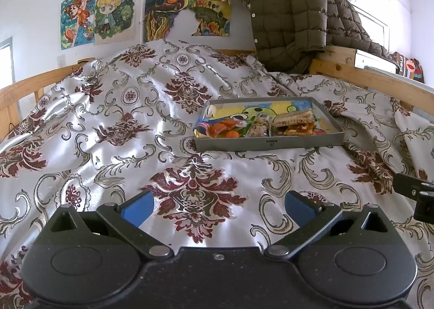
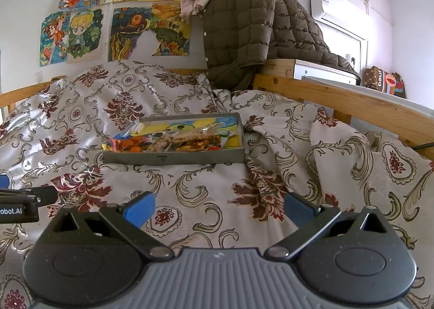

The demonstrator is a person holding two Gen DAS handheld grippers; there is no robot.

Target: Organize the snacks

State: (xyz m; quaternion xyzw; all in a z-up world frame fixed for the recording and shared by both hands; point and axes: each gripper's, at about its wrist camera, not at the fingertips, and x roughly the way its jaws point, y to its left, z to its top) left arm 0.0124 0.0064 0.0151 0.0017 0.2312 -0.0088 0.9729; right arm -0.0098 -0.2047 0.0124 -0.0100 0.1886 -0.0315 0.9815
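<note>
On the patterned bedspread [image 1: 114, 108], a grey tray [image 1: 268, 143] is sitting with snack packets [image 1: 222, 130] inside. Left gripper [image 1: 218, 207] and right gripper [image 2: 219, 208] are hovering near it, jaws spread wide, empty.

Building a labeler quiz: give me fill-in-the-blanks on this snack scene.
1. The snacks lie in a shallow grey ____ on the bedspread.
2. Both the left tongs and the right tongs are ____.
3. A quilted ____ hangs over the wooden bed frame.

Missing: tray; open; jacket.
</note>
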